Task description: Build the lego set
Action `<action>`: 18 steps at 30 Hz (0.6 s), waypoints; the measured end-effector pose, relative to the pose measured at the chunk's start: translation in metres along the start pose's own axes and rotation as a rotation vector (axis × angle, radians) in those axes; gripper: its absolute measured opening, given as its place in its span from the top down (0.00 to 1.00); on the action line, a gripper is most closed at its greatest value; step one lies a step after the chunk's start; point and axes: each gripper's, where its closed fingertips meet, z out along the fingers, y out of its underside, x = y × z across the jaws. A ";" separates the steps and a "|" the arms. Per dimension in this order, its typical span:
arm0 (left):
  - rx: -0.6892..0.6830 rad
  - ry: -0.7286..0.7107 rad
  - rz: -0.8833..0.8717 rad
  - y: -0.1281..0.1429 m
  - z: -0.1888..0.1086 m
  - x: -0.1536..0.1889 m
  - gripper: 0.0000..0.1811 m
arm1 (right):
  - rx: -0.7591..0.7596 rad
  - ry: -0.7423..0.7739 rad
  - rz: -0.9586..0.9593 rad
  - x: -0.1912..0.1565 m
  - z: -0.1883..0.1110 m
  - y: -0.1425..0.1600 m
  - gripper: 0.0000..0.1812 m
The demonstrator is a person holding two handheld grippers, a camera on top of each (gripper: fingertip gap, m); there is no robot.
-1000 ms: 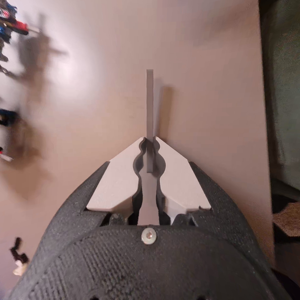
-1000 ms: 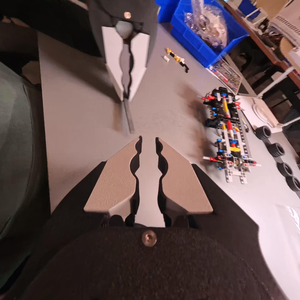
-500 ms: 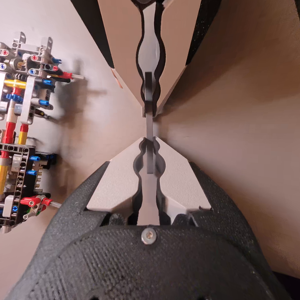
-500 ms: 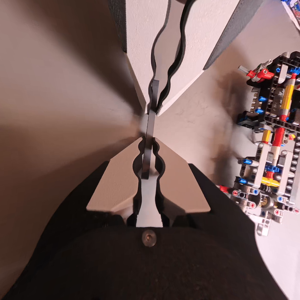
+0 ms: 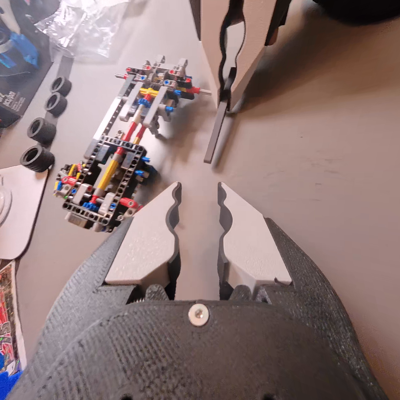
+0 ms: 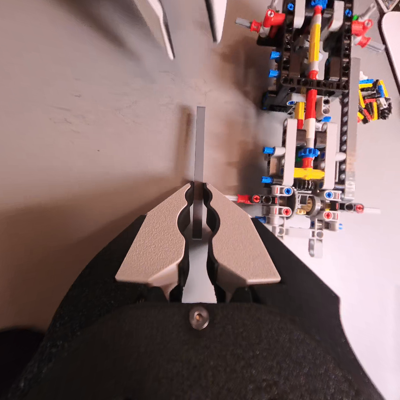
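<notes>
The right gripper [image 6: 198, 184] is clamped on one end of a thin grey beam [image 6: 199, 142], light, stiff and slick-looking, just beside the chassis [image 6: 311, 134], while the left gripper [image 5: 198, 184] hangs apart, empty.

The near end of the grey beam [image 6: 199, 151] is swallowed between the closed jaws of the right gripper [image 6: 198, 184], so how far it reaches inside stays unclear. The left gripper [image 6: 192, 43] runs off the top edge of the right wrist view, smeared by motion. The lego chassis [image 6: 313, 129] is cut by that same top edge. On the tabletop [image 5: 313, 151], the clear plastic bag [image 5: 82, 26] is blurred and clipped, its contents unreadable. The dark box [image 5: 15, 65] slips off the left edge.
</notes>
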 end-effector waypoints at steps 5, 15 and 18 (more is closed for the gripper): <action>0.022 -0.096 -0.013 0.003 -0.014 -0.029 0.82 | -0.010 0.017 -0.003 0.005 0.003 0.000 0.97; -0.048 -0.061 0.065 0.006 -0.025 -0.079 0.79 | 0.064 0.024 -0.025 0.003 0.003 -0.014 0.97; -0.128 0.066 0.103 0.006 -0.010 -0.075 0.82 | 0.100 0.028 -0.021 0.002 0.002 -0.020 0.97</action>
